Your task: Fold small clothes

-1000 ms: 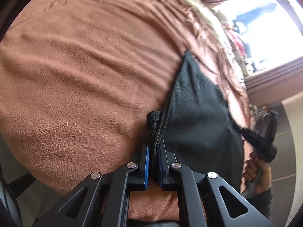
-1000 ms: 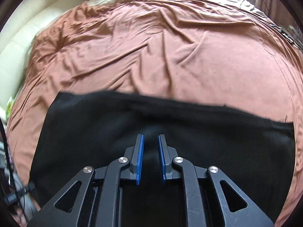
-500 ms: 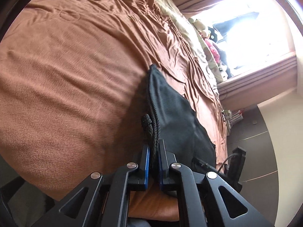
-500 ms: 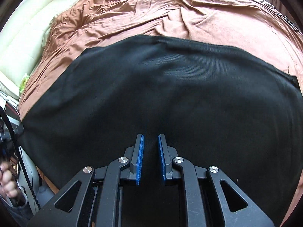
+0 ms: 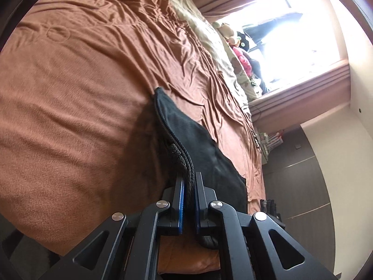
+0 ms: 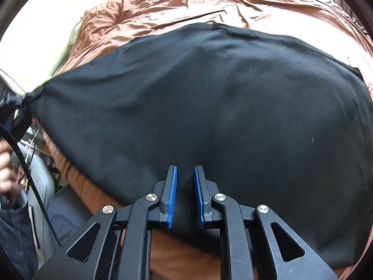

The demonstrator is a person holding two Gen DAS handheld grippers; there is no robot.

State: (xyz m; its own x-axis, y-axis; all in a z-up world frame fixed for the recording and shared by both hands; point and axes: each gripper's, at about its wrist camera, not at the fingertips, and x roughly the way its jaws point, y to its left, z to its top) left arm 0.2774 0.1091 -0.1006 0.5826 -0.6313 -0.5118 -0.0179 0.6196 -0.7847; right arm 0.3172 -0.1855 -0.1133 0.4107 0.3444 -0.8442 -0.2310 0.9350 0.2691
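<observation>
Across a rumpled brown bedspread [image 5: 81,98] by a bright window [image 5: 291,30], both grippers pinch the black garment [image 6: 221,98].

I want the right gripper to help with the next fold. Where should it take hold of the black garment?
Probably the near hem of the black garment, coming from the bed's near edge: the right gripper sits there, cloth between its jaws. The left gripper pinches the left corner.
</observation>
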